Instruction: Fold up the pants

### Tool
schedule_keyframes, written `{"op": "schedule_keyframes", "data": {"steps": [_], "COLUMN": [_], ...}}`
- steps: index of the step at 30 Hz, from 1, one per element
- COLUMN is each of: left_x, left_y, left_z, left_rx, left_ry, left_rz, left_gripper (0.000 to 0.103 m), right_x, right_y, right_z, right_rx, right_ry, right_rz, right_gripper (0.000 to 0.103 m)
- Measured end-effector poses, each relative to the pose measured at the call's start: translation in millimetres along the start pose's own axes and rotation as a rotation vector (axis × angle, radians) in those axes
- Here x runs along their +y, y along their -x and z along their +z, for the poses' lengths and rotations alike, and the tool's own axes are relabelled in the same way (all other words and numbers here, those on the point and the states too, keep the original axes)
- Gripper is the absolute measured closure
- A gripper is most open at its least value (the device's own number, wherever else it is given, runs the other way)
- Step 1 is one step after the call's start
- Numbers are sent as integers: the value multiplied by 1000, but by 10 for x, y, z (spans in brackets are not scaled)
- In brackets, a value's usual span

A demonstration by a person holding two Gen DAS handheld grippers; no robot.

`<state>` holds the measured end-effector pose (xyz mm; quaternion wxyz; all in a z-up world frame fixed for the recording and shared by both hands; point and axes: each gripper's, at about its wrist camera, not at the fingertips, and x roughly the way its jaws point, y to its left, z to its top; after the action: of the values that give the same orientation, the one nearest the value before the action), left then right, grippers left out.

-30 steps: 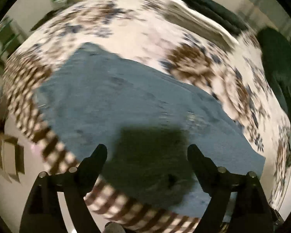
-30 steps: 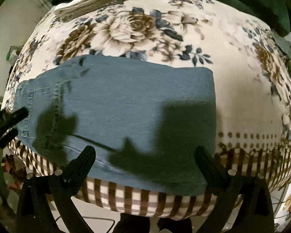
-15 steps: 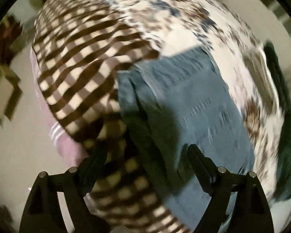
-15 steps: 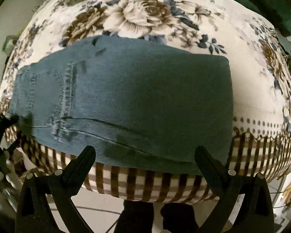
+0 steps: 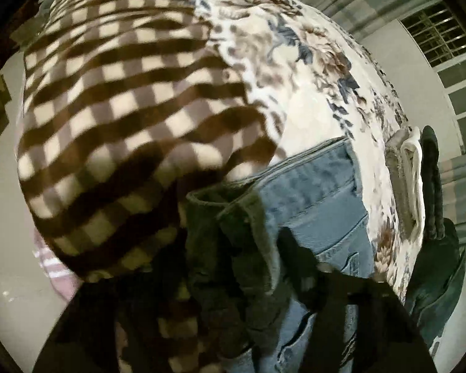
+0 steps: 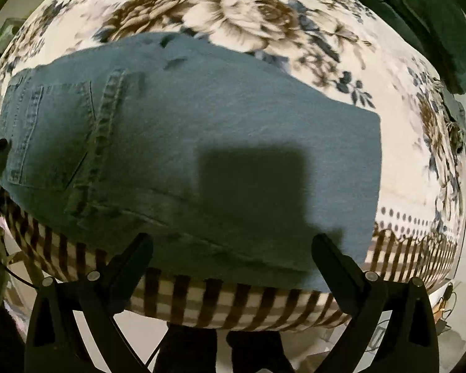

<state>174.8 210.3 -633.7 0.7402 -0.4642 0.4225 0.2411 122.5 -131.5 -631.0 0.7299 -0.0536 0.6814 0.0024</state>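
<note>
While my left claw [image 5: 248, 279] closes its jaws, the waistband end of the folded blue denim pants [image 5: 320, 205] bunches between them, though in that dark, close view I cannot tell whether the pads already press the cloth. My right claw [image 6: 233, 267] hangs wide open and empty just above the pants' near edge [image 6: 220, 168], holding nothing. The pants lie flat along the near border of the cream floral blanket with its brown checked edge [image 6: 264, 12], waistband and back pocket toward my left claw, folded legs running toward the far end. Denim like this looks fairly heavy and soft: it will sag between grips but hold a crease, and it should not slip. I judge the thick stitched waistband the surest hold, with the near long edge as the second. Beyond the pants, a dark green garment [image 6: 419, 6] lies on the blanket's far corner.
</note>
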Motion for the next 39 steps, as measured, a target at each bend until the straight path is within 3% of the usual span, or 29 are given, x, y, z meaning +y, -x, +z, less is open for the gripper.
{"op": "schedule_keyframes", "data": {"steps": [2,7,13,19,22,31,39], "left_x": [-24,-78,-120,336,410,196,-15], "left_y": [76,297,442,285,315,301,627], "left_z": [-27,-80,-93,-227,-300,-90,-383], "left_rx": [-24,-70,-95,-25,-41,-114,-172], "left_ry": [-14,-37,-2,196,241,175,63], "left_rz": [1,-38,-136,-260,-321,-213,-152], "left_gripper": [69,75,73,62,60,60,61], "right_x": [43,108,93,-23,-67,-133,-127], "right_y": [-17,-40,-48,-128,-198,-343,-426], "right_z": [-6,2,31,104,121,167,270], "right_rx": [9,16,19,34,50,84,95], "right_ry": [-7,-25,-30,-51,-61,-78,-83], "right_rz": [5,12,19,34,35,49,49], "right_gripper": [0,0,0,0,0,0,0]}}
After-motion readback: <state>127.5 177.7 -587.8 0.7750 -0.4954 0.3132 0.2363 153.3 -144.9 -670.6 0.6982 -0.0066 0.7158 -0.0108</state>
